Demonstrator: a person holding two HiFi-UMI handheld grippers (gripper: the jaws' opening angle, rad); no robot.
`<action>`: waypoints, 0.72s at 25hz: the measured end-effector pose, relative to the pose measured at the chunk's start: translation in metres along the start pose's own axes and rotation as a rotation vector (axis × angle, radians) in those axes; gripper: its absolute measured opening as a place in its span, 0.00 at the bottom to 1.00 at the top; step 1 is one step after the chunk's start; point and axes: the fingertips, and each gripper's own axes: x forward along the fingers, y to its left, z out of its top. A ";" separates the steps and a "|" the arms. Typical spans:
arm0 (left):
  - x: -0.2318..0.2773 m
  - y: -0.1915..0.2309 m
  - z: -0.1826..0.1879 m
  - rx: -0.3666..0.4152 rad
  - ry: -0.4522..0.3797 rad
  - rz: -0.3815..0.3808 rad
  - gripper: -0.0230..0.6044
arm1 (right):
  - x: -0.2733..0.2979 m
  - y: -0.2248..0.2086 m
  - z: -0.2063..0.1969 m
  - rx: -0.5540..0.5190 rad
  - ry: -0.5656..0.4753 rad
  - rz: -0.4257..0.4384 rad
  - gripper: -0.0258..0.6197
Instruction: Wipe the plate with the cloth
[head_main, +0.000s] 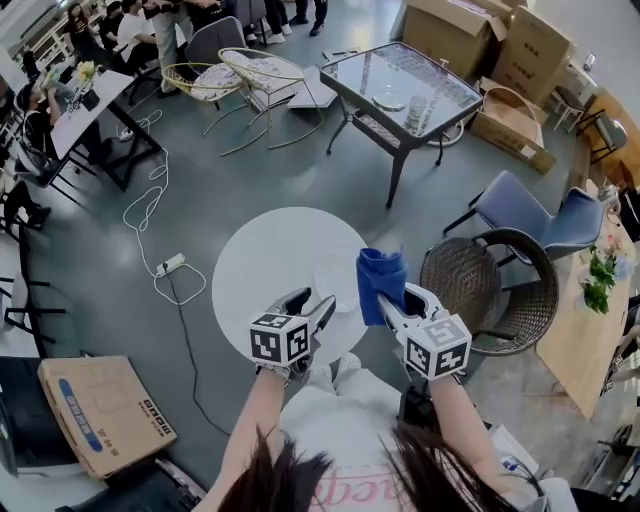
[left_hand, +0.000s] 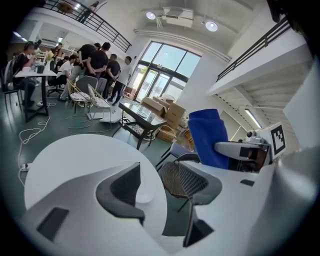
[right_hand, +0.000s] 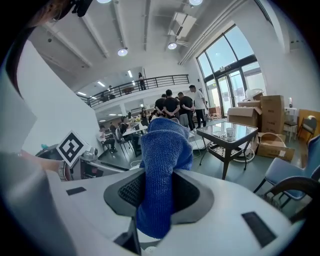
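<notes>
**Open-plan office hall with a mezzanine**

A tall, bright hall with a railed mezzanine (right_hand: 150, 81) and glazed entrance doors (left_hand: 160, 80). People sit at a desk (head_main: 85, 105) and others stand in a group (right_hand: 175, 107). Stacked cardboard boxes (head_main: 450, 30) and loose chairs (head_main: 480, 285) dot the grey floor (head_main: 250, 180).

Wicker chair (head_main: 486, 290) stands beside round white table (head_main: 255, 262).

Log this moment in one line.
left gripper: open, empty, near plate | right gripper: shut on cloth | plate: on table, cloth not touching it
</notes>
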 end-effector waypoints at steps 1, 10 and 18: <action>0.005 0.005 -0.003 -0.009 0.013 0.008 0.43 | 0.003 -0.003 -0.003 0.007 0.010 0.002 0.25; 0.050 0.051 -0.038 -0.119 0.150 0.087 0.41 | 0.034 -0.020 -0.035 0.080 0.092 0.016 0.25; 0.086 0.080 -0.072 -0.270 0.251 0.122 0.41 | 0.057 -0.027 -0.059 0.105 0.148 0.024 0.25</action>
